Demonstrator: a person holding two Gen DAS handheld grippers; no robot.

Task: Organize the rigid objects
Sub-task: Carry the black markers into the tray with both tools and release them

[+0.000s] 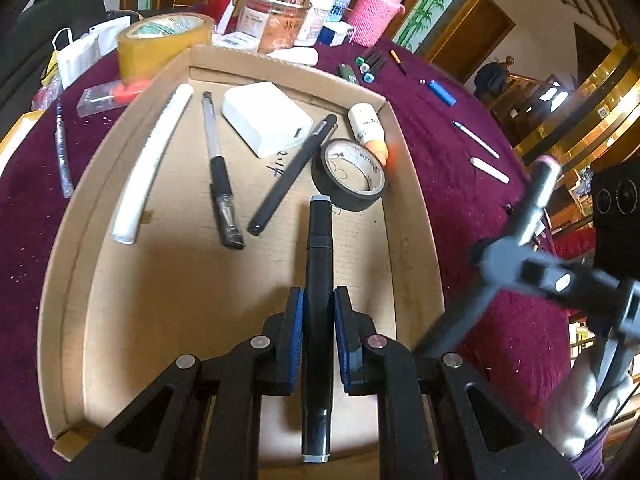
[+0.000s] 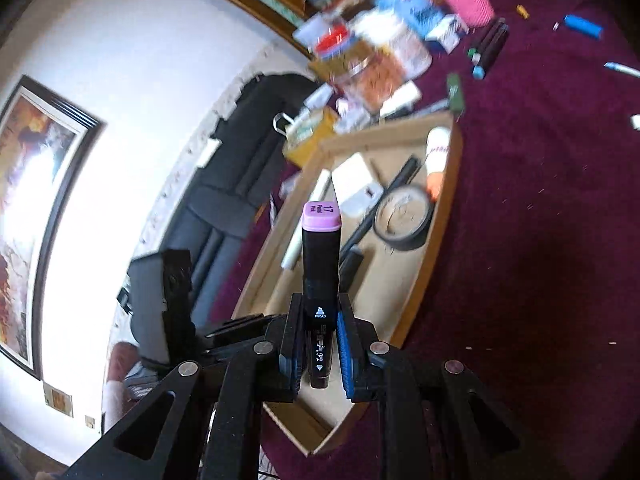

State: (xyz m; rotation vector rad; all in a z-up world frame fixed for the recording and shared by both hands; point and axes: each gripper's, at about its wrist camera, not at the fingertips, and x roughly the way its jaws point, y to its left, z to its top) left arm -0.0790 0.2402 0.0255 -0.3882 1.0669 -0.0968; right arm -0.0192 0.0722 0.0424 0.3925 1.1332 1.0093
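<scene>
My left tool (image 1: 319, 320) is clenched on a black marker with grey caps (image 1: 319, 280), its blue pads pressing the barrel from both sides. The marker hangs over the near half of the cardboard tray (image 1: 416, 240), pointing toward the black tape roll (image 1: 350, 174) by the tray's right wall. In the tray I see a white tube (image 1: 150, 164) along its left side, a clear pen (image 1: 220, 168), a white charger block (image 1: 267, 118), a black pen (image 1: 294, 174) and a glue stick (image 1: 366, 124) in the far right corner.

My right tool (image 2: 319, 320) grasps a black marker with a pink cap (image 2: 320, 264), cap pointing away from me, above the tray's near corner (image 2: 320, 444). The tray sits on the bench's purple cloth (image 1: 460, 200); more markers (image 1: 370, 65) and a blue lighter (image 1: 442, 92) lie beyond the tray toward the bench's far edge.
</scene>
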